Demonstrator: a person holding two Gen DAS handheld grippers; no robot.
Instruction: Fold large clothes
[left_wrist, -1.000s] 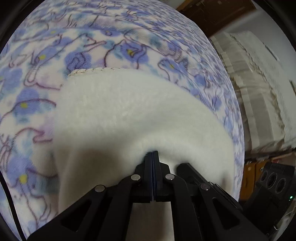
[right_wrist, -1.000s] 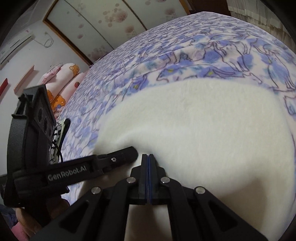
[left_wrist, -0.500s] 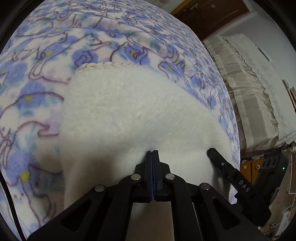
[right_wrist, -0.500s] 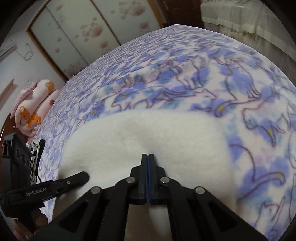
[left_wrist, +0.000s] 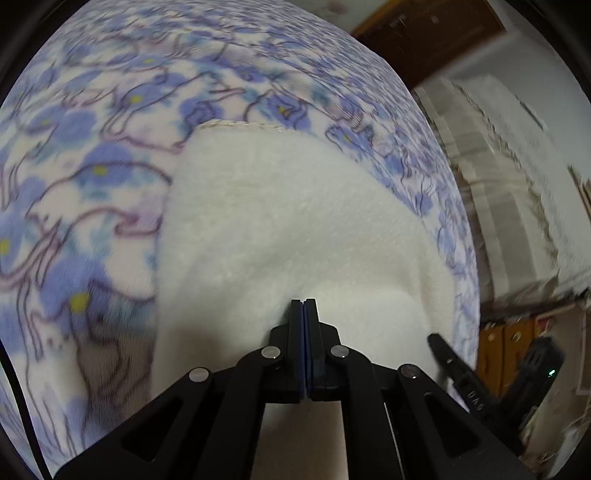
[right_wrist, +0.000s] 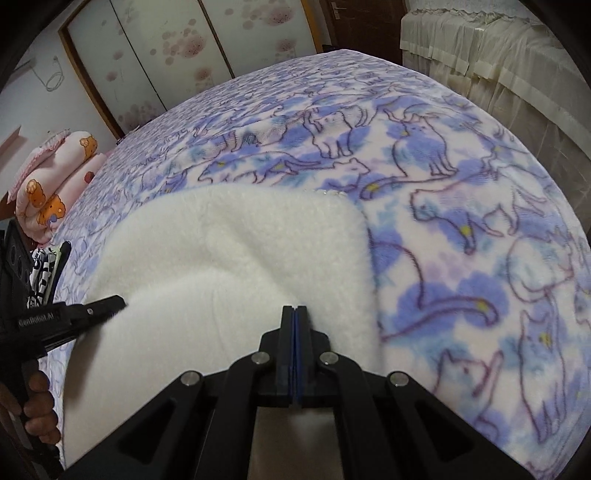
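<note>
A large fleece blanket with blue cat print (left_wrist: 92, 177) (right_wrist: 461, 229) lies spread over the bed. Its white fluffy underside (left_wrist: 295, 229) (right_wrist: 236, 258) is turned up in a folded flap with a stitched edge. My left gripper (left_wrist: 303, 303) is shut on the near edge of the white flap. My right gripper (right_wrist: 294, 309) is shut on the same edge further along. The left gripper also shows at the left of the right wrist view (right_wrist: 107, 304), and the right gripper at the lower right of the left wrist view (left_wrist: 443, 350).
A pink rolled quilt with bear print (right_wrist: 51, 184) lies at the far left of the bed. Sliding wardrobe doors (right_wrist: 166, 48) stand behind. A cream lace-covered piece of furniture (right_wrist: 498, 55) (left_wrist: 517, 192) stands to the right, with a dark door (left_wrist: 424, 33) beyond.
Both grippers have carried the white flap further across the printed blanket, and more of the print now shows beyond the flap's edge. Both stay shut on it.
</note>
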